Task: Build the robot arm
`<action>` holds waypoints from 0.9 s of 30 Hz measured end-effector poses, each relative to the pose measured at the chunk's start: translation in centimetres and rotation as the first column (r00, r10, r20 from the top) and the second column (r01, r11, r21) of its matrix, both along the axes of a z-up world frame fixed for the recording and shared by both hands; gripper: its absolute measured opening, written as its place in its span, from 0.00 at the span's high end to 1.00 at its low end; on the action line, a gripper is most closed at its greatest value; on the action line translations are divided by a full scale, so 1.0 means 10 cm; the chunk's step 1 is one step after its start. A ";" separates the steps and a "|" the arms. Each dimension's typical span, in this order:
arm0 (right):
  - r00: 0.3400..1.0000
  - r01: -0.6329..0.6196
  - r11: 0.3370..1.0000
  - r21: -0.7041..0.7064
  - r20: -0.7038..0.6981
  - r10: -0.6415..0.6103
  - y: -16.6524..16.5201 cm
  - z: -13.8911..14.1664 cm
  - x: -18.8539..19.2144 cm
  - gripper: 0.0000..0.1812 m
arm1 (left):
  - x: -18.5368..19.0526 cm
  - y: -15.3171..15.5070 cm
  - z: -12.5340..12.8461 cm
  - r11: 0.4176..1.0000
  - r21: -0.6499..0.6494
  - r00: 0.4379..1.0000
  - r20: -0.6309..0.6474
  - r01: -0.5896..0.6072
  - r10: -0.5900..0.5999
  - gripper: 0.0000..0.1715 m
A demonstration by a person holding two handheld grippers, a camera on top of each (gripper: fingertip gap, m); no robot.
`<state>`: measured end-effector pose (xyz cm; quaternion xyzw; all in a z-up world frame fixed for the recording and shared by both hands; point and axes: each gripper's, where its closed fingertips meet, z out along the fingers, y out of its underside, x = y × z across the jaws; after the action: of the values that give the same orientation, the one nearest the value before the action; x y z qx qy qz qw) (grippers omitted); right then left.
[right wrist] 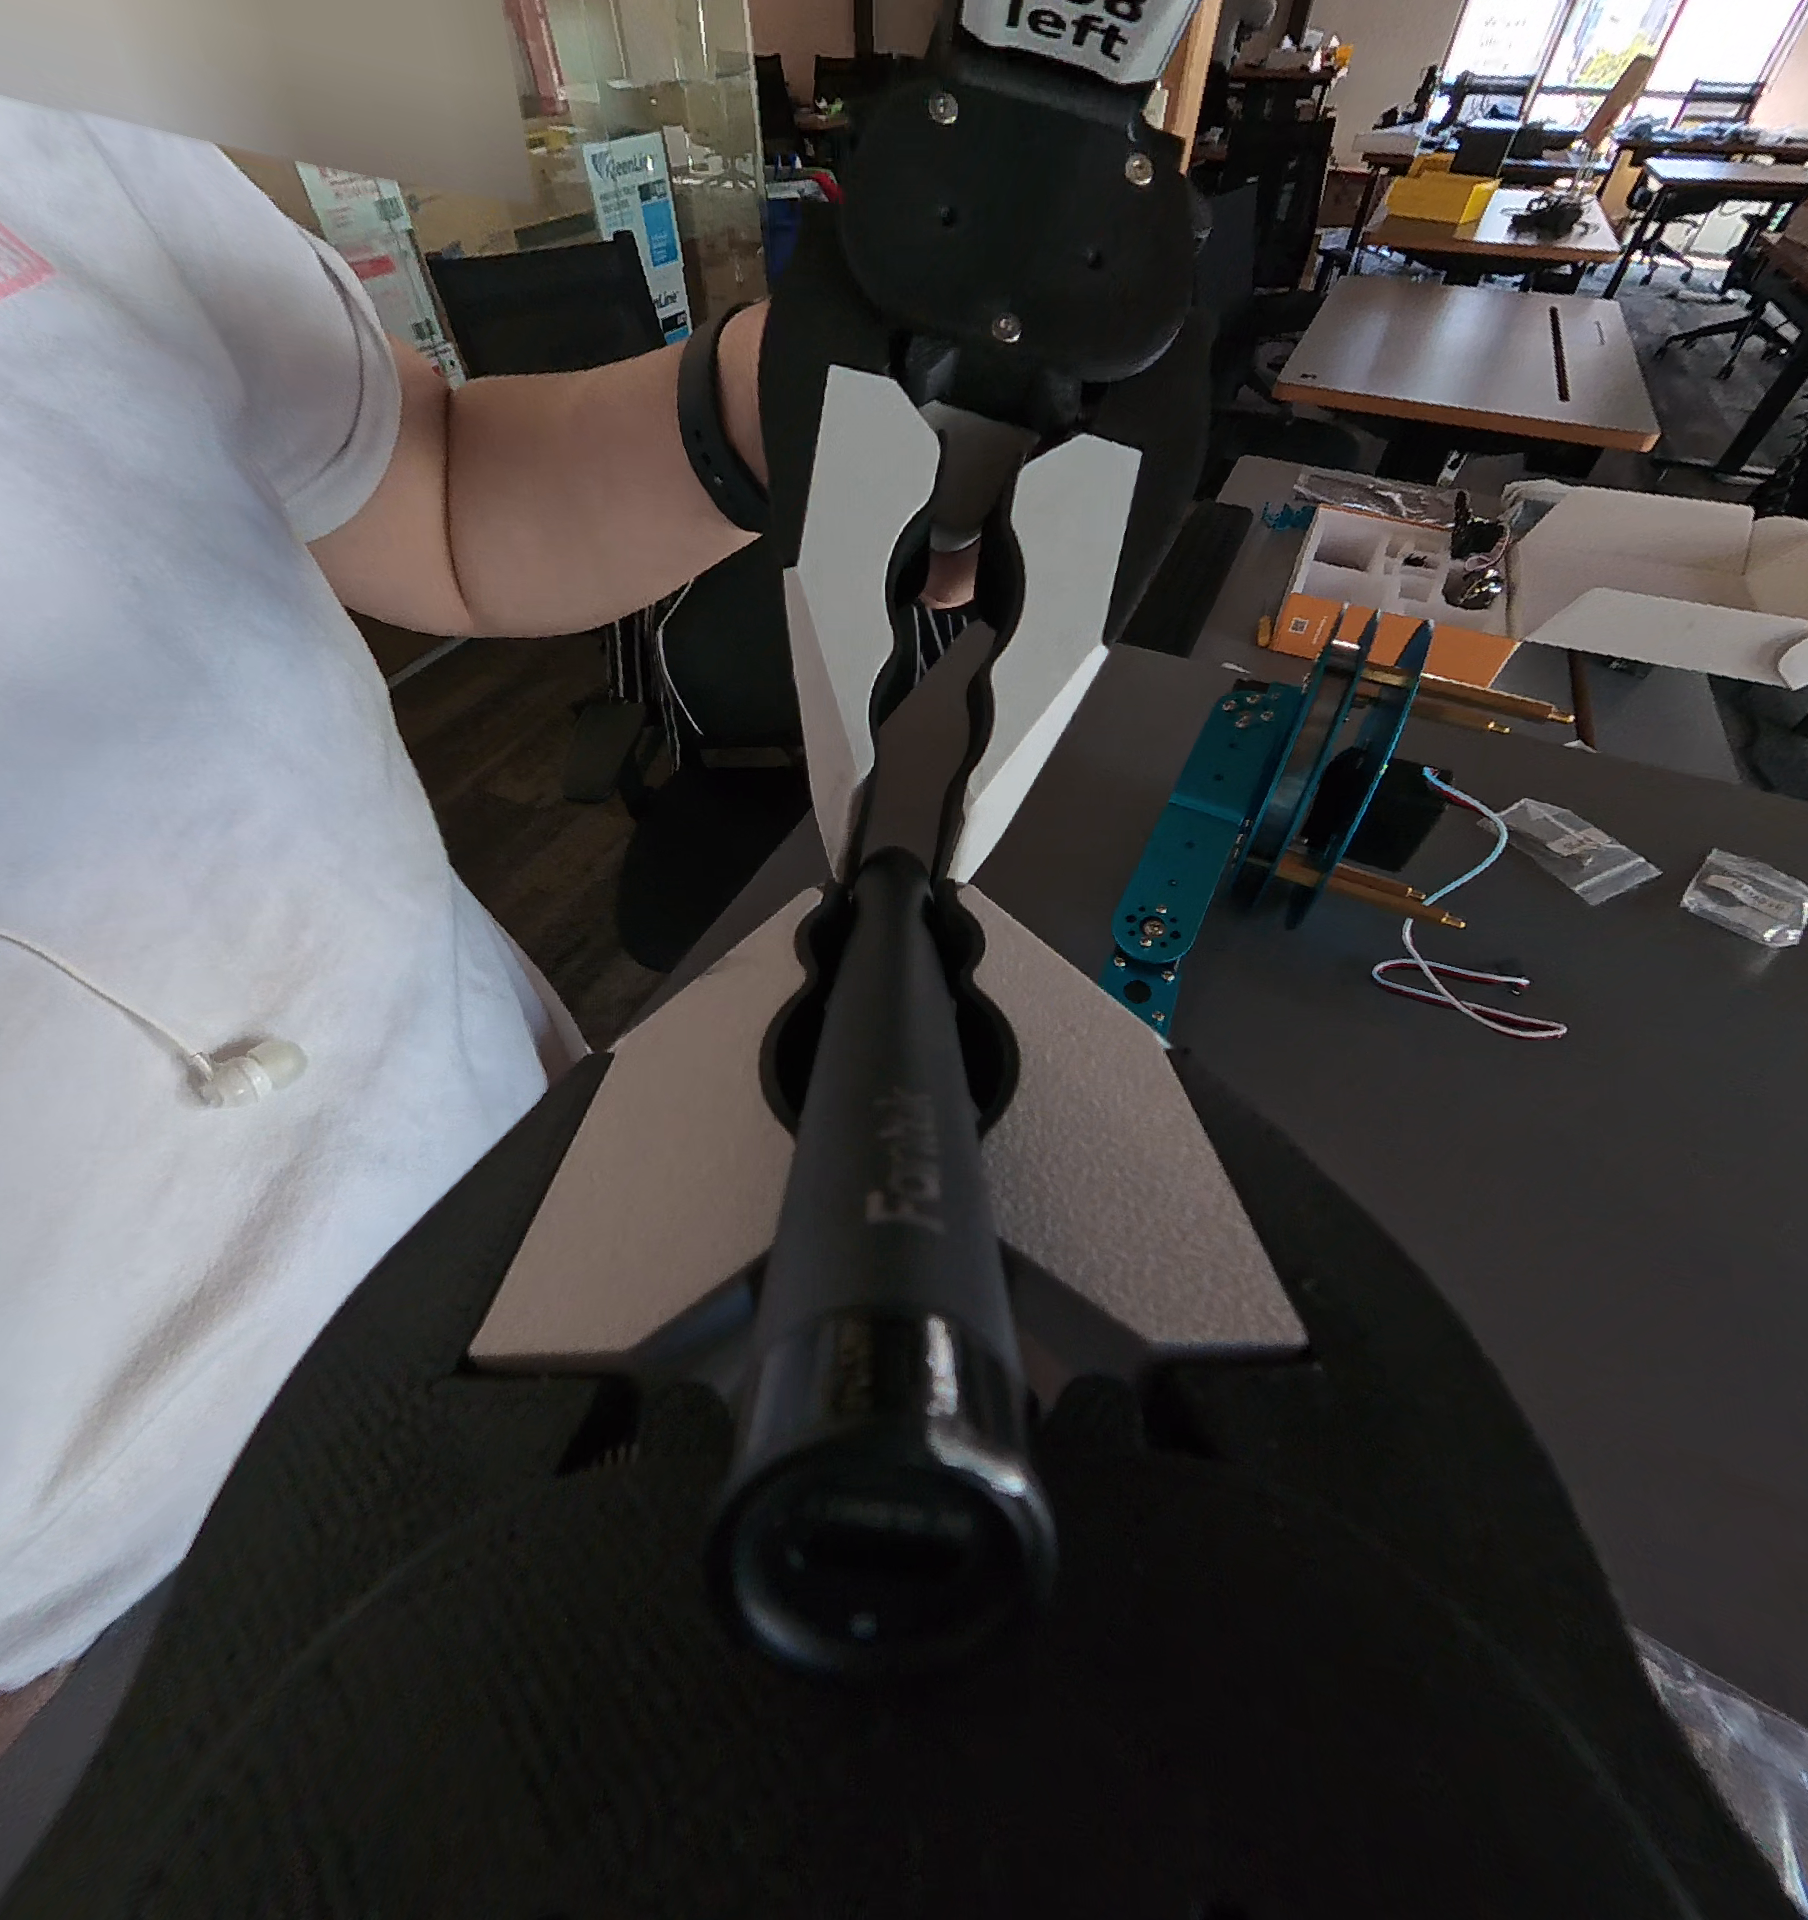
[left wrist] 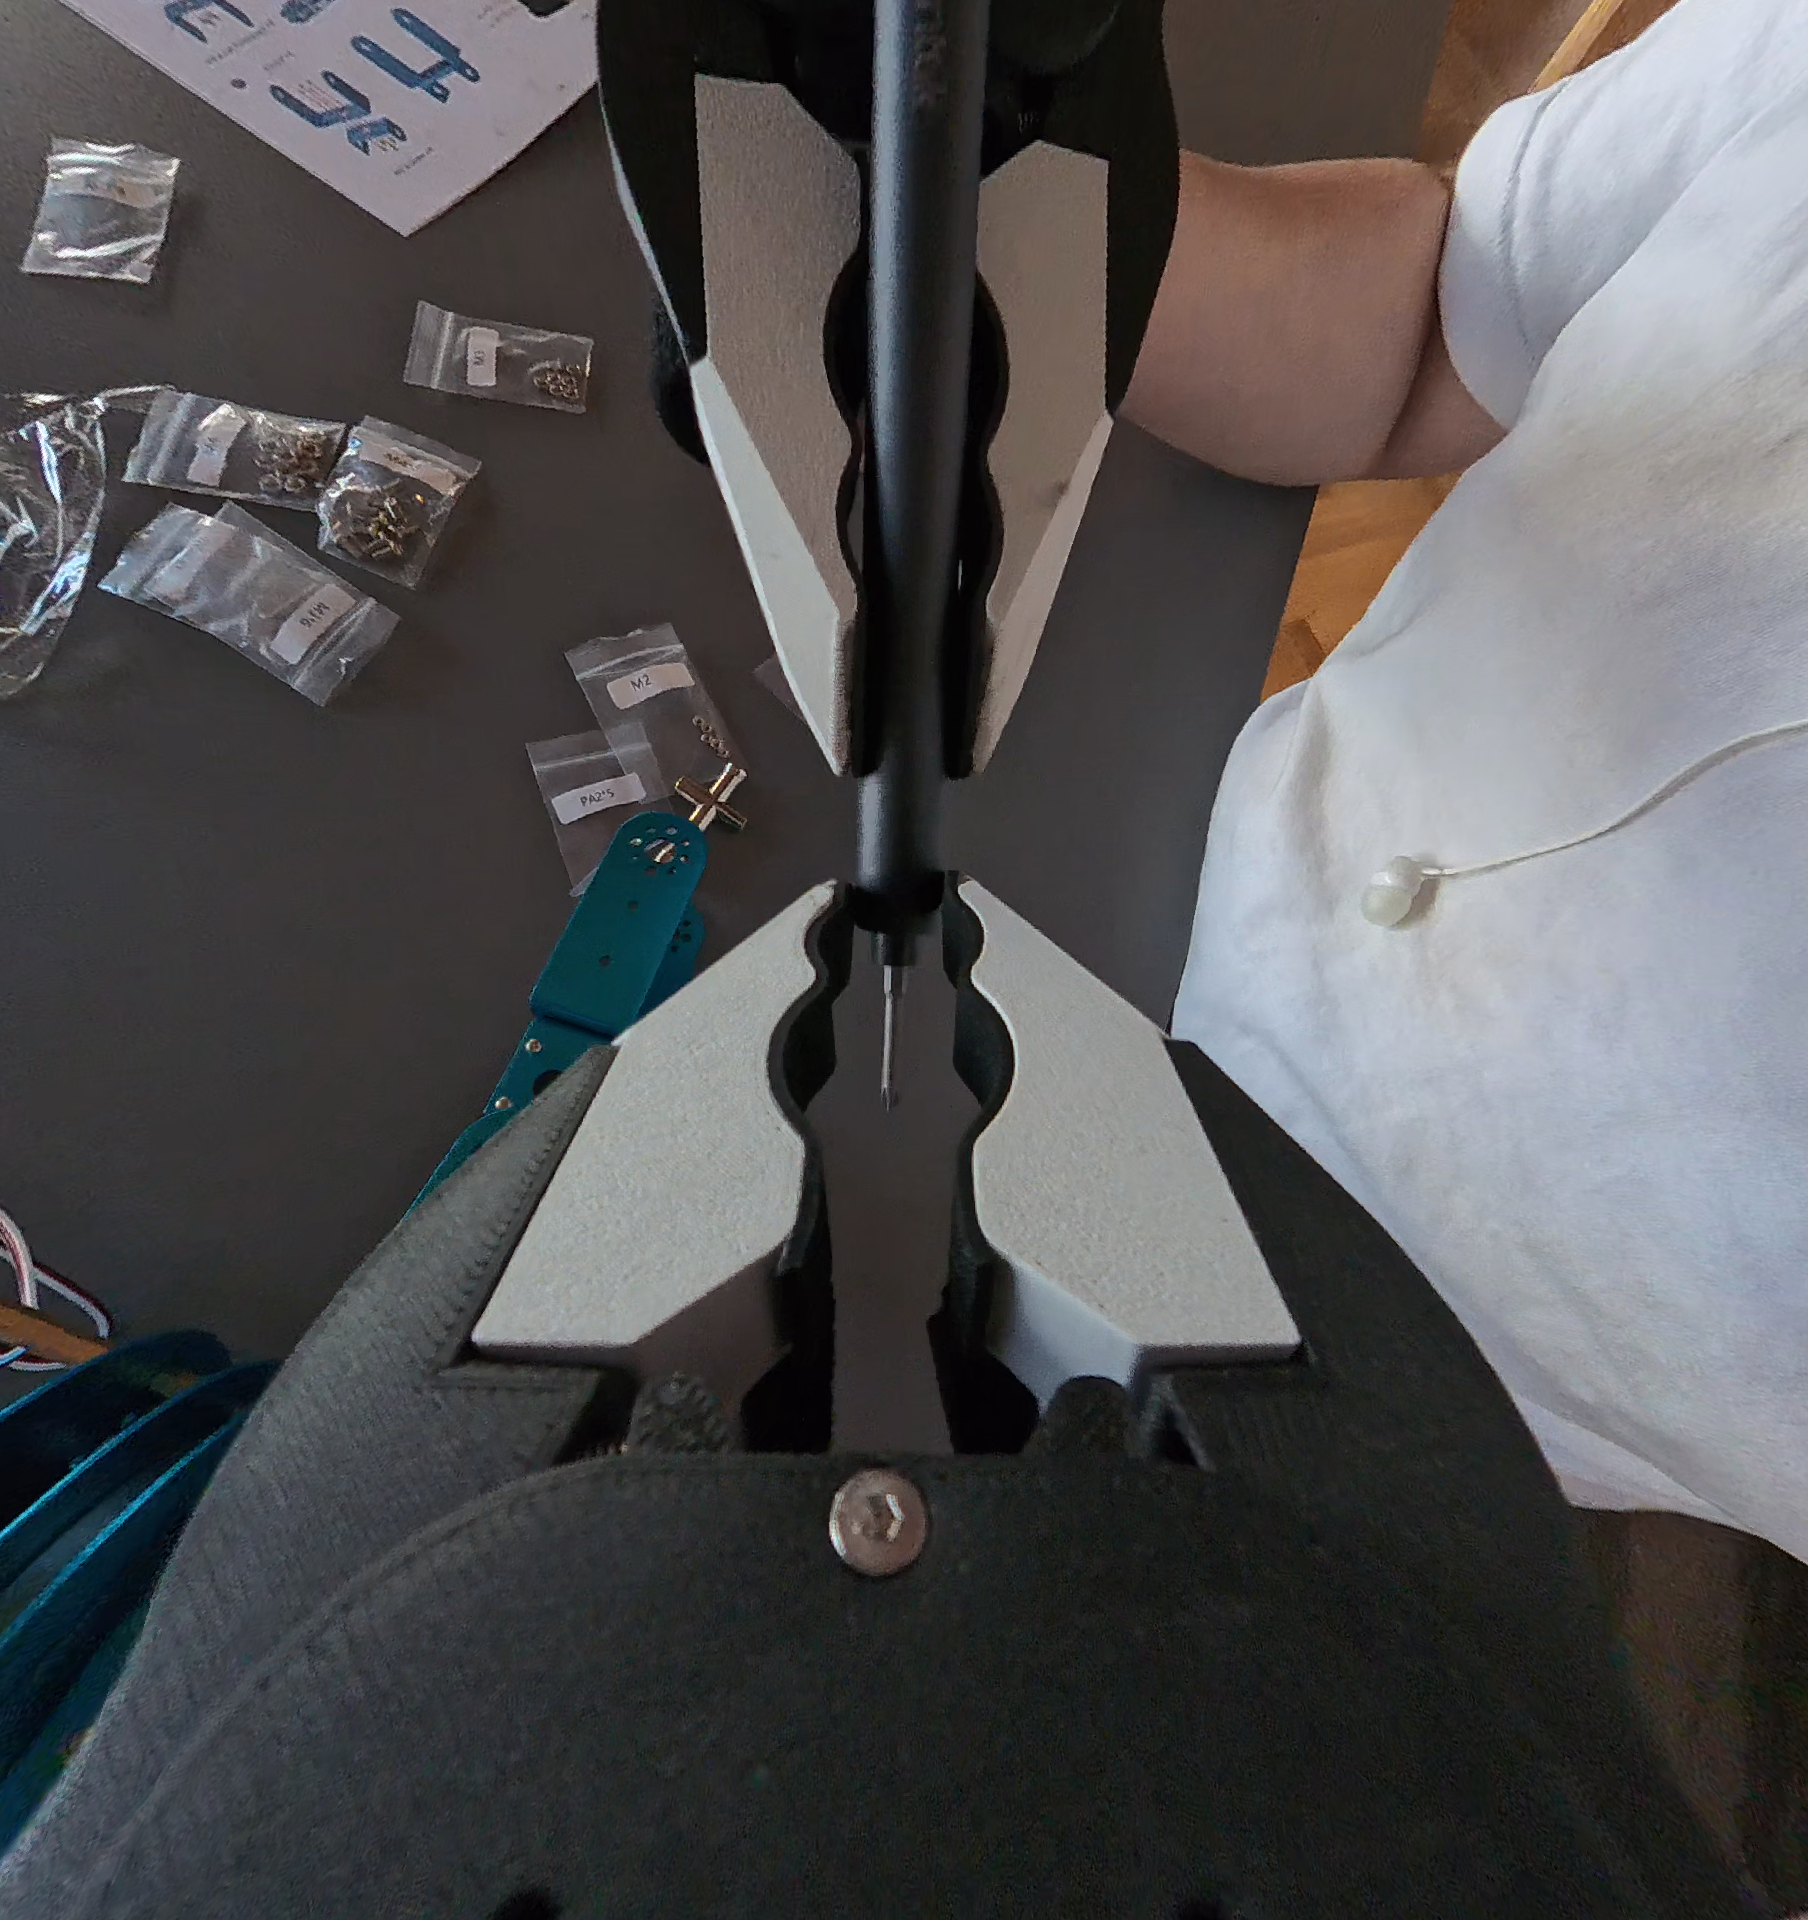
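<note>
A black pen-shaped screwdriver (left wrist: pixel 915 416) runs between both grippers, which face each other tip to tip above the near edge of the dark table (right wrist: pixel 1502 1247). My right gripper (right wrist: pixel 892 896) is shut on its body (right wrist: pixel 889 1195), held lengthwise between the white fingers; it also shows at the top of the left wrist view (left wrist: pixel 905 769). My left gripper (left wrist: pixel 895 899) has its fingertips closed around the screwdriver's front end. The thin bit (left wrist: pixel 886 1039) pokes into the gap between the left fingers. The left gripper also shows in the right wrist view (right wrist: pixel 905 847).
Several small bags of screws (left wrist: pixel 396 499), a metal cross wrench (left wrist: pixel 713 798), a blue metal bracket (left wrist: pixel 619 935) and a printed sheet (left wrist: pixel 380 83) lie on the table. A blue wheel assembly (right wrist: pixel 1326 769), a wire (right wrist: pixel 1451 966) and an open box (right wrist: pixel 1399 582) sit farther off. A person's white shirt (left wrist: pixel 1554 727) is close.
</note>
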<state>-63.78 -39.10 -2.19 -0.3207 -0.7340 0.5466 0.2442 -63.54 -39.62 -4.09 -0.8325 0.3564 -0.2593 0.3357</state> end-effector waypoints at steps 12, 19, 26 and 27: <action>1.000 -0.015 1.000 0.007 0.023 0.015 -0.05 -0.11 0.02 0.90 | 0.02 -0.05 -0.12 0.998 -0.052 0.999 -0.038 0.017 -0.019 0.91; 0.998 -0.014 0.998 -0.061 0.060 0.018 -0.03 -0.13 0.02 0.90 | 0.02 -0.04 -0.14 0.998 -0.065 0.999 -0.039 0.020 -0.023 0.91; 0.999 0.004 1.000 0.021 0.035 -0.005 0.00 -0.19 0.02 0.90 | 0.00 -0.02 -0.19 1.000 -0.012 0.999 -0.051 0.007 -0.007 0.91; 0.999 0.026 0.999 0.045 0.037 -0.028 0.05 -0.20 0.01 0.90 | -0.05 -0.01 -0.17 1.000 0.013 0.999 -0.045 -0.023 0.023 0.90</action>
<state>-63.66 -38.56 -4.20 -0.3354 -0.7459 0.5208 0.2449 -63.99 -39.70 -5.79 -0.8401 0.3558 -0.2344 0.3356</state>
